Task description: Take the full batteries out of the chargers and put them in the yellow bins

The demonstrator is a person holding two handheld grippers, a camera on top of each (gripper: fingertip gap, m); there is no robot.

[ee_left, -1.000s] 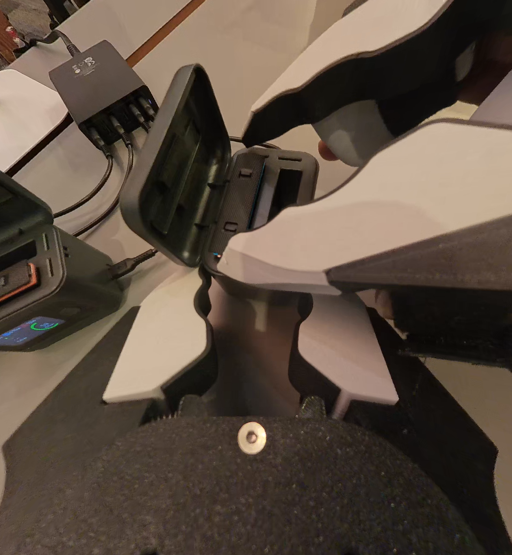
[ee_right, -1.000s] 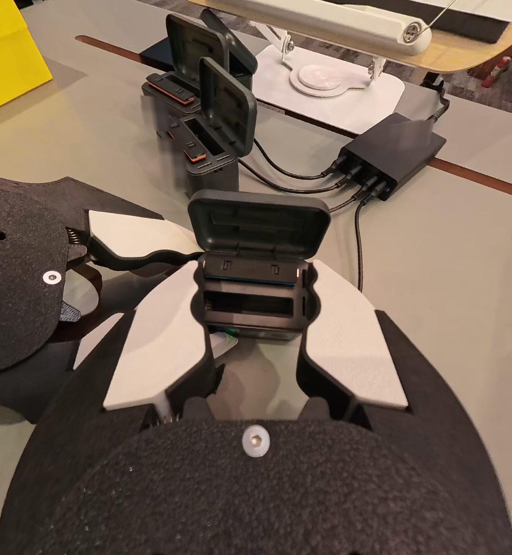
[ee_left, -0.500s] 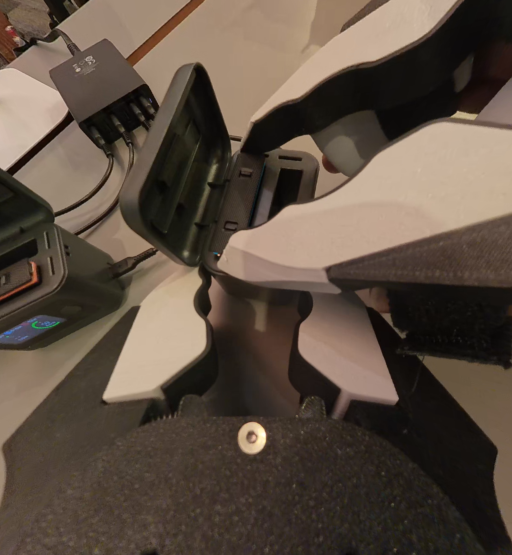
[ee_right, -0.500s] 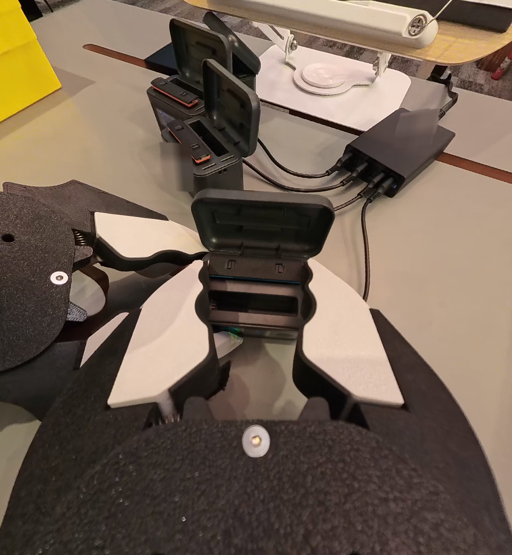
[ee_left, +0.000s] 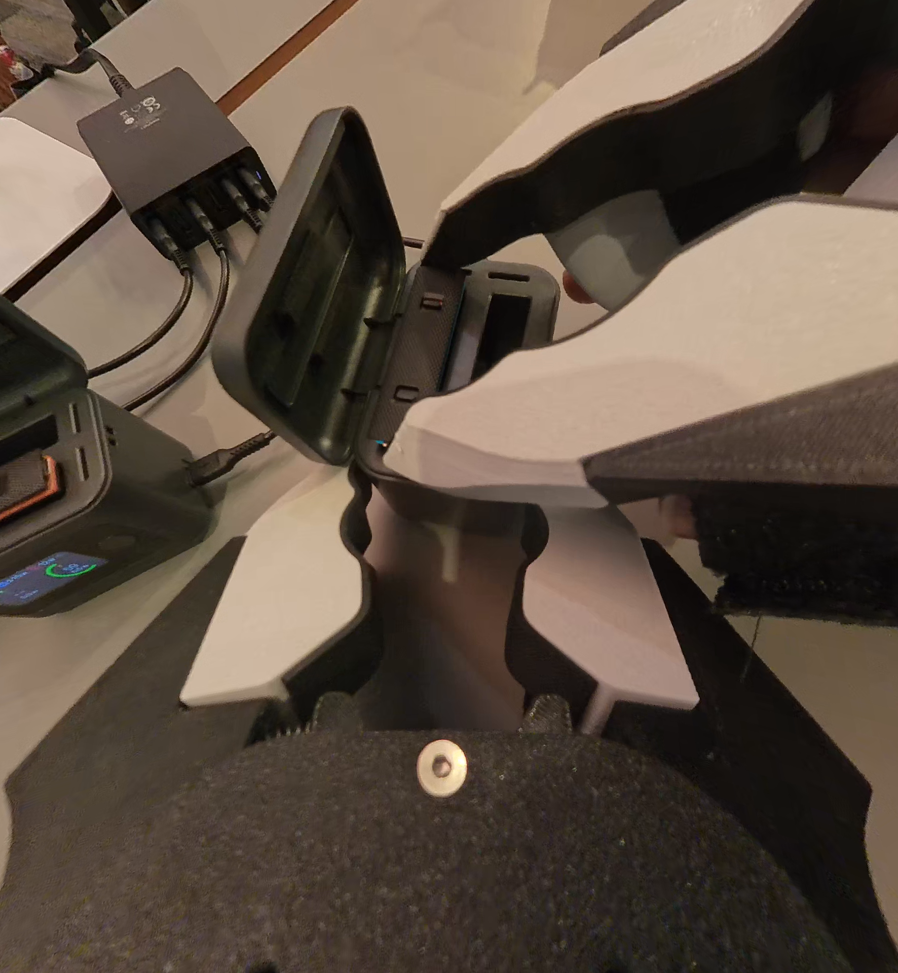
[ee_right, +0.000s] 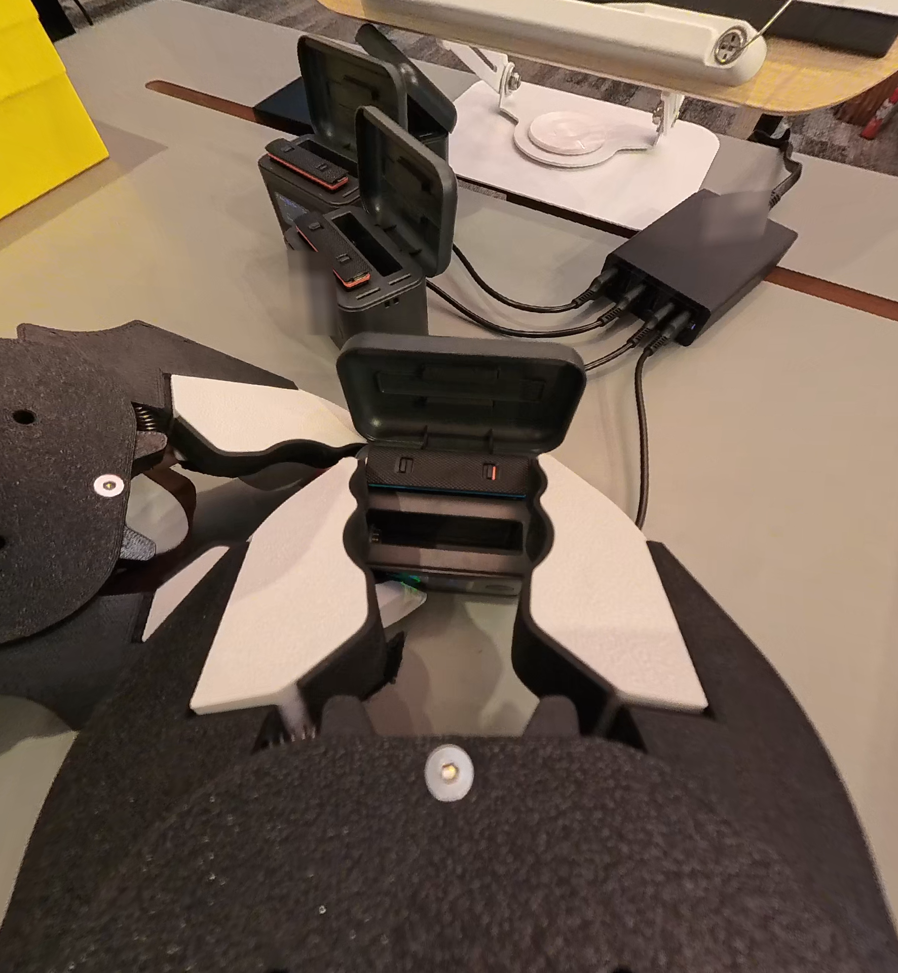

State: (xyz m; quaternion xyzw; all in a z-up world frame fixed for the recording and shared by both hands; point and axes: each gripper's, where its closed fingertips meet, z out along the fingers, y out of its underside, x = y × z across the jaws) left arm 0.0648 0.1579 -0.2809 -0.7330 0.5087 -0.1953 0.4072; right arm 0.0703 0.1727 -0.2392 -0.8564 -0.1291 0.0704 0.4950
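A dark charger (ee_right: 447, 547) stands open on the table, lid (ee_right: 460, 395) up. A black battery (ee_right: 447, 468) with a blue edge sits in its far slot; the near slot is empty. My right gripper (ee_right: 446, 474) has a finger at each end of the battery and looks shut on it. In the left wrist view its fingers (ee_left: 647, 400) reach in from the right over the charger (ee_left: 489, 326). My left gripper (ee_left: 444, 505) is closed on the charger's lower body, and it also shows in the right wrist view (ee_right: 278, 453). A yellow bin (ee_right: 10, 105) stands far left.
Two more open chargers (ee_right: 378, 279) (ee_right: 299, 179) with orange-edged batteries stand behind. Cables run to a black power hub (ee_right: 699, 258) at the right. A white stand base (ee_right: 584, 142) lies beyond. In the left wrist view a lit-screen charger (ee_left: 68, 500) sits to the left. The left gripper's tips are roughly 4 cm from the right gripper's.
The right wrist view has risen and now looks down more steeply on the charger; a red mark on the battery's top shows. The left gripper has stayed put.
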